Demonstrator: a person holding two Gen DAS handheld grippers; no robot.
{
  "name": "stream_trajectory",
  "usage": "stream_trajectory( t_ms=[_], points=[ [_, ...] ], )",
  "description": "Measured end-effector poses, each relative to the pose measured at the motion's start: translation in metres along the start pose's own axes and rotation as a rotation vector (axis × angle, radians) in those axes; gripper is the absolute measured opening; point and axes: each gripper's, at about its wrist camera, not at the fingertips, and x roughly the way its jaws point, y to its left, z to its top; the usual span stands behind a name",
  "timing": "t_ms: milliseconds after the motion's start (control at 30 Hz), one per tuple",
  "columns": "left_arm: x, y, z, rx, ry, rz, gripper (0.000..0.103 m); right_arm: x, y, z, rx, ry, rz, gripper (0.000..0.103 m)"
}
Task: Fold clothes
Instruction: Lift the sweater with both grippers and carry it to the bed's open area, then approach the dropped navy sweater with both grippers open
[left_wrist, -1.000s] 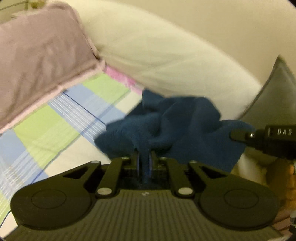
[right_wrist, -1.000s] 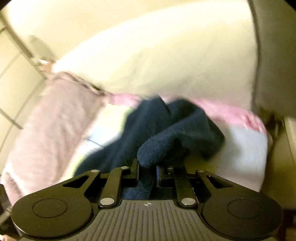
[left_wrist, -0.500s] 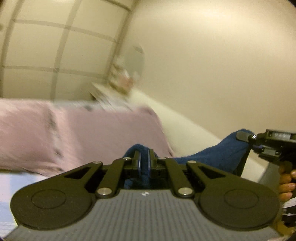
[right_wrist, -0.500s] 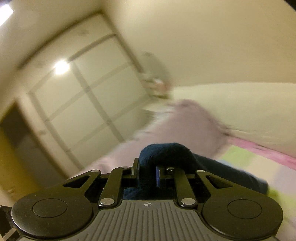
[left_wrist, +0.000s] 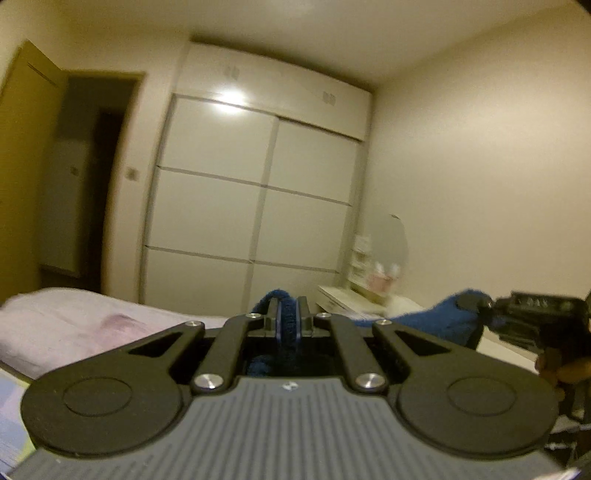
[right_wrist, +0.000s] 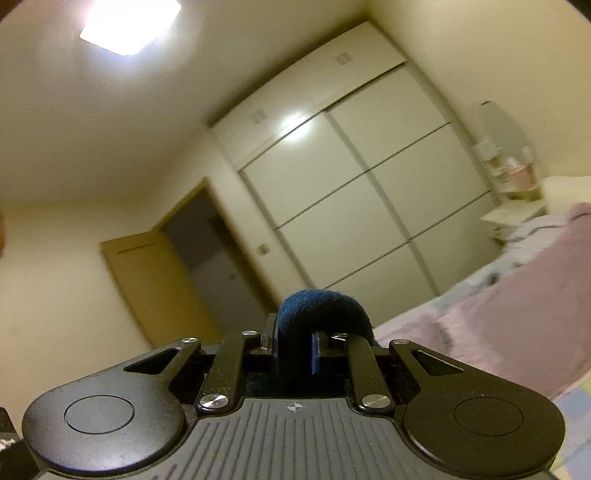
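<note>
A dark blue fleece garment (left_wrist: 424, 321) hangs lifted between both grippers, well above the bed. My left gripper (left_wrist: 289, 317) is shut on a thin fold of it, which shows as a blue strip between the pads. In the right wrist view my right gripper (right_wrist: 293, 345) is shut on a thicker bunch of the blue garment (right_wrist: 321, 306), which bulges over its fingertips. The right gripper (left_wrist: 491, 314) also shows at the right edge of the left wrist view, held by a hand (left_wrist: 554, 369), with blue cloth at its tip. Most of the garment is hidden below the grippers.
A pale pink quilt (left_wrist: 74, 328) lies on the bed at lower left; the pink quilt (right_wrist: 498, 325) fills the right in the right wrist view. A white sliding wardrobe (left_wrist: 251, 192) stands ahead, an open doorway (left_wrist: 85, 177) left of it, a small dresser with a mirror (left_wrist: 369, 288) to the right.
Both grippers have risen and tipped up from facing the bed to facing level across the room, carrying the blue garment off the checked sheet. Both grips have stayed shut.
</note>
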Motion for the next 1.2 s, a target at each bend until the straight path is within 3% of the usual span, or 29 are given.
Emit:
stream_trajectory(
  t_ms=[167, 233, 267, 333, 433, 533, 667, 867, 1000, 1200],
  points=[
    [-0.019, 0.002, 0.029, 0.101, -0.056, 0.101, 0.000, 0.026, 0.039, -0.004, -0.037, 0.032, 0.055, 0.015],
    [-0.008, 0.013, 0.025, 0.028, 0.062, 0.133, 0.000, 0.044, 0.040, -0.012, -0.072, 0.148, 0.014, 0.021],
    [0.000, 0.018, 0.016, -0.021, 0.134, 0.148, 0.003, 0.056, 0.038, -0.023, -0.098, 0.250, -0.029, 0.043],
    [0.008, 0.023, -0.014, -0.097, 0.267, 0.210, 0.003, 0.078, 0.034, -0.045, -0.151, 0.455, -0.117, 0.065],
    [-0.004, 0.024, -0.076, -0.176, 0.466, 0.296, 0.004, 0.084, 0.011, -0.092, -0.203, 0.648, -0.239, 0.065],
    [-0.025, 0.018, -0.148, -0.250, 0.665, 0.366, 0.004, 0.060, -0.020, -0.139, -0.207, 0.776, -0.292, 0.065],
    [-0.079, 0.005, -0.215, -0.295, 0.829, 0.414, 0.004, 0.006, -0.045, -0.197, -0.262, 0.919, -0.317, 0.065],
    [-0.119, -0.034, -0.240, -0.276, 0.905, 0.457, 0.014, -0.065, -0.039, -0.255, -0.385, 1.026, -0.275, 0.065],
    [-0.138, -0.059, -0.250, -0.222, 0.924, 0.470, 0.022, -0.083, -0.021, -0.277, -0.452, 1.055, -0.219, 0.065],
    [-0.153, -0.070, -0.262, -0.197, 0.979, 0.523, 0.023, -0.109, -0.016, -0.296, -0.434, 1.108, -0.216, 0.065]
  ],
)
